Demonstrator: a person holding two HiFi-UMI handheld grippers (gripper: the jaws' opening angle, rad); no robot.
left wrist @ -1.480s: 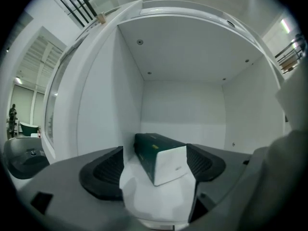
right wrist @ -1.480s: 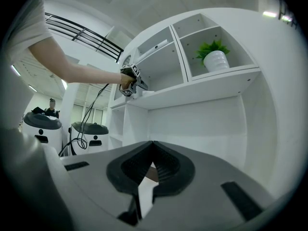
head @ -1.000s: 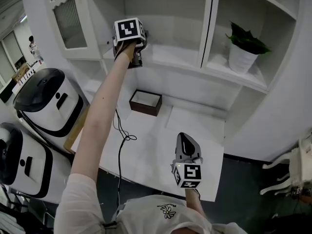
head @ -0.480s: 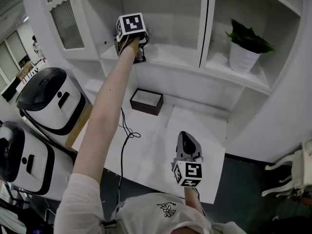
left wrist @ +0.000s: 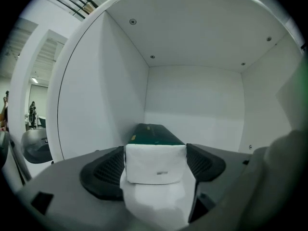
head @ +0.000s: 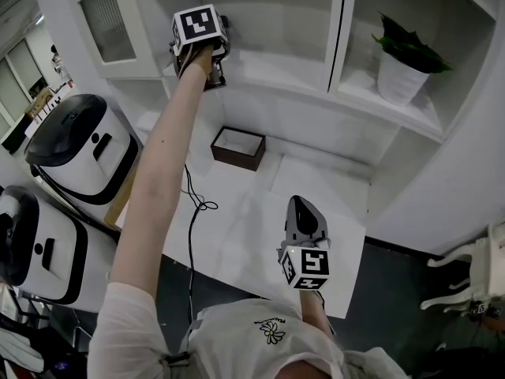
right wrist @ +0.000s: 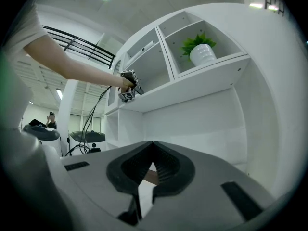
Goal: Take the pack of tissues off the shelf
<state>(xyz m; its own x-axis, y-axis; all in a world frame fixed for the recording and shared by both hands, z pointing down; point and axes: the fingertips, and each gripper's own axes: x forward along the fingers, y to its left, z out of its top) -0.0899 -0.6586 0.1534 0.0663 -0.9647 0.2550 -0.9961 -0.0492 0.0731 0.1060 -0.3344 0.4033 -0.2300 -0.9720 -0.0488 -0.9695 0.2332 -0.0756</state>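
Note:
The pack of tissues (left wrist: 155,162), dark green on top with a white end, sits clamped between the left gripper's (left wrist: 156,153) two black pads. Behind it is the white shelf compartment (left wrist: 192,95), seen from its mouth. In the head view the left gripper (head: 213,54) is held high at the front edge of the shelf (head: 276,69), its marker cube facing me; the pack is mostly hidden behind it. The right gripper (head: 304,212) hangs low over the white counter (head: 237,243), shut with nothing in it; its pads meet in the right gripper view (right wrist: 153,148).
A potted plant (head: 404,65) stands in the right compartment. A brown open box (head: 237,147) lies on the counter under the shelf. Two white appliances (head: 75,152) and a black cable (head: 193,212) are at the left. A glazed cabinet door (head: 106,22) hangs open beside the left gripper.
The left gripper has shifted a little left and up at the shelf's front edge, still clamped on the pack. The right gripper has stayed put.

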